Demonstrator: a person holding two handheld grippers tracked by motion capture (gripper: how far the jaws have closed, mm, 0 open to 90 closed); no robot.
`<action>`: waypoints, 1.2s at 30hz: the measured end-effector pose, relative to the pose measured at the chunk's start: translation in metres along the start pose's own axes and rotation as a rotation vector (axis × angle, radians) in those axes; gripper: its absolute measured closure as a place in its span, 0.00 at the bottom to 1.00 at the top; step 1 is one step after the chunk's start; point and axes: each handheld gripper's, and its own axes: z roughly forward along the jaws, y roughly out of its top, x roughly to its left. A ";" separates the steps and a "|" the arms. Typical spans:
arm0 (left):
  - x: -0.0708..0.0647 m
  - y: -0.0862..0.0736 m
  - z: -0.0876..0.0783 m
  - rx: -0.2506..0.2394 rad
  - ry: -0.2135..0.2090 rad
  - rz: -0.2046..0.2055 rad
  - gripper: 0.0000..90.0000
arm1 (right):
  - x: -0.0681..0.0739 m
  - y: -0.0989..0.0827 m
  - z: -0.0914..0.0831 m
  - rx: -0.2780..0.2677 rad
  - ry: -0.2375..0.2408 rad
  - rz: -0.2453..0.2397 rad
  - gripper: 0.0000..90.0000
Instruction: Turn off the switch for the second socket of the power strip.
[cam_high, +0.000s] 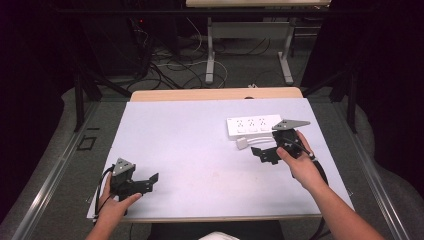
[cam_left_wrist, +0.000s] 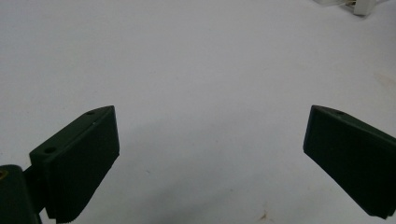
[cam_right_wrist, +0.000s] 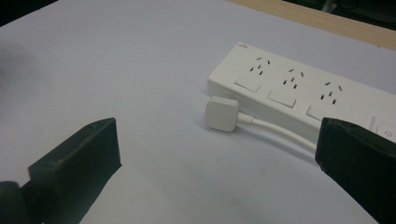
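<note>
Pale sheet over the table (cam_high: 190, 150), dark room behind, and I'm looking at my right gripper (cam_right_wrist: 217, 154): jaws spread wide, nothing between them, nothing touched. Just ahead of the gap lies the white plug (cam_right_wrist: 222, 113), flat on the sheet, its cable (cam_right_wrist: 280, 132) running toward the right-hand jaw. Beyond the plug, just beside it, sits the power strip (cam_right_wrist: 299, 88). My left gripper (cam_left_wrist: 210, 154) hangs wide open too, well apart, over bare sheet.

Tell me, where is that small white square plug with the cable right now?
The small white square plug lies flat on the pale table sheet, just in front of the white power strip, ahead of the open right gripper on the table's right side.
</note>
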 end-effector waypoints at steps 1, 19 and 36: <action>0.000 0.000 0.000 0.000 0.000 -0.002 0.04 | 0.001 -0.003 -0.001 -0.006 -0.001 -0.001 0.00; 0.000 0.000 0.000 -0.003 0.002 -0.006 0.04 | 0.009 -0.044 -0.017 -0.011 0.017 0.006 0.00; 0.000 0.000 0.000 -0.003 0.003 -0.008 0.04 | -0.005 -0.084 -0.024 -0.024 -0.024 0.061 0.02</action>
